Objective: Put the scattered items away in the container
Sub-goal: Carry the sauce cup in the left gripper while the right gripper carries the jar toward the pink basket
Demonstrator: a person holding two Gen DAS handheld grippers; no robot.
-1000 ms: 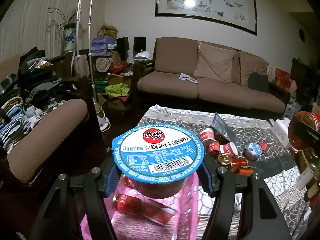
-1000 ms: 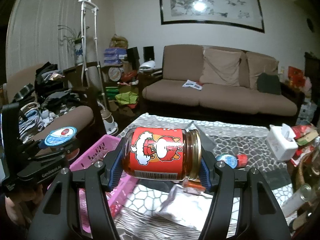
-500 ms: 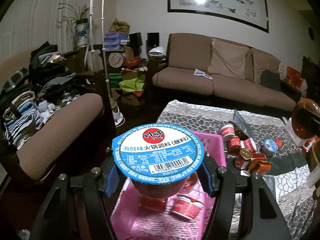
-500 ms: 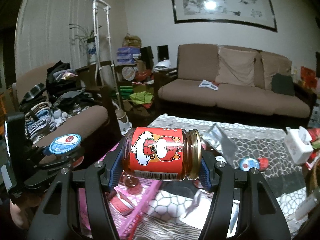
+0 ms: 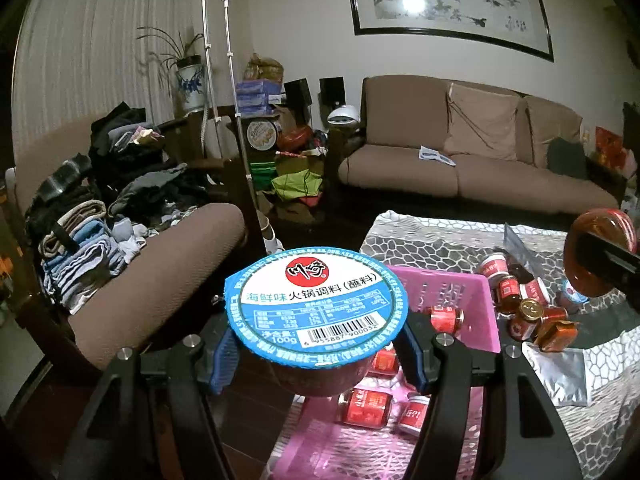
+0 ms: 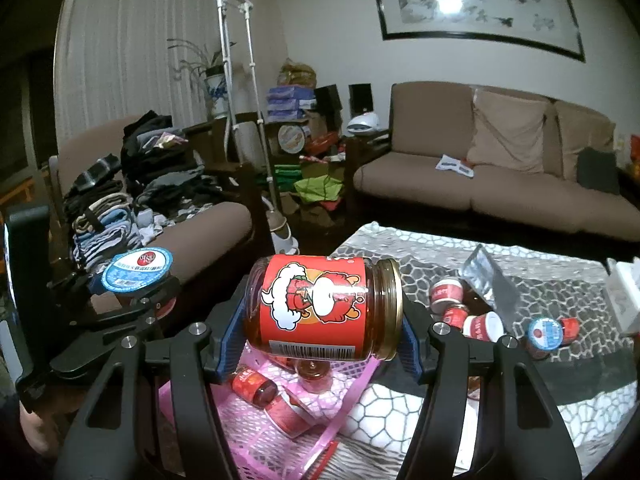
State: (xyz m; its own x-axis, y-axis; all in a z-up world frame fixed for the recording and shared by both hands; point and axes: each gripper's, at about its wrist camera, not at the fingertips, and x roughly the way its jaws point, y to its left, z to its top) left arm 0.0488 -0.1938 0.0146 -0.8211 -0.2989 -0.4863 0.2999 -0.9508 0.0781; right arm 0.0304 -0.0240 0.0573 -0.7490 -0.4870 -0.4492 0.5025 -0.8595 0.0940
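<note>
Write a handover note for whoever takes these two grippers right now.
Left gripper: shut on a blue-lidded sauce cup, above the pink plastic mesh basket.
Right gripper: shut on a red-labelled glass jar, held sideways over the basket.
Done: several small red jars already lie in the basket.
Left: drop both held items in, then collect the cluster of jars and silver foil pouch on the patterned tablecloth.

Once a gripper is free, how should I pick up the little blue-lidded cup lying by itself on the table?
Come from above and close across the blue-lidded cup on its red body, just behind the lid. It lies on its side, apart from the other jars, so both flanks look open for the jaws.
</note>
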